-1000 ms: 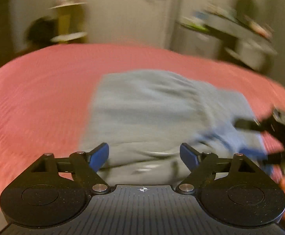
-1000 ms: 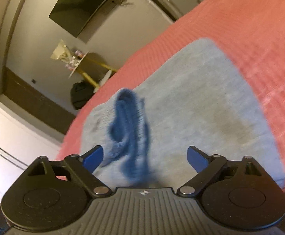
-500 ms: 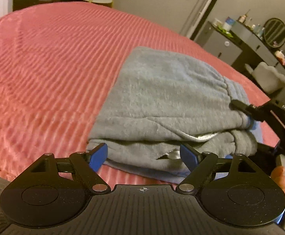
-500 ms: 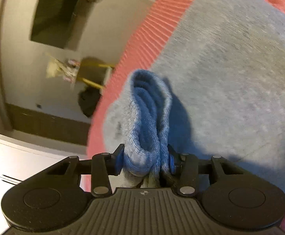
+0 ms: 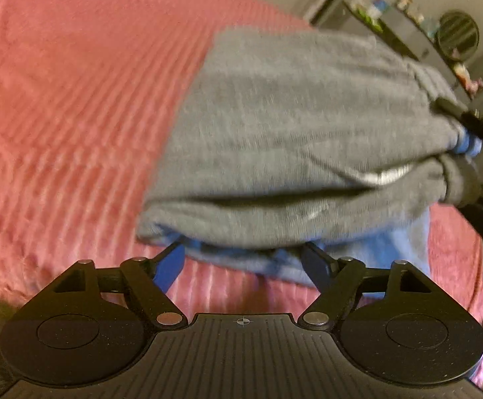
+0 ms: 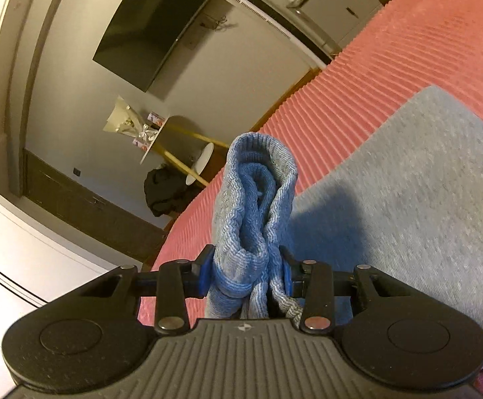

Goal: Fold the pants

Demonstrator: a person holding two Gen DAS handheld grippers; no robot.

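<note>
On the coral ribbed bedspread (image 5: pixel 75 106) lie the part-folded grey knit pants (image 5: pixel 291 126), whose bunched ribbed cuff (image 6: pixel 254 199) the right claw (image 6: pixel 246 274) clamps for lifting, while the left claw (image 5: pixel 244 259), jaws apart and just narrowing, straddles the near edge to grip it.

Bed is covered by a ribbed coral-red bedspread (image 5: pixel 75 106). Dark flat TV (image 6: pixel 151 30) is mounted on the grey far wall. A wrapped bouquet (image 6: pixel 125 121) is set on a small yellow-legged side table (image 6: pixel 161 139), black bag (image 6: pixel 165 189) on the floor beside it. Cluttered dresser (image 5: pixel 404 23) with round mirror (image 5: pixel 457 35) far right.
</note>
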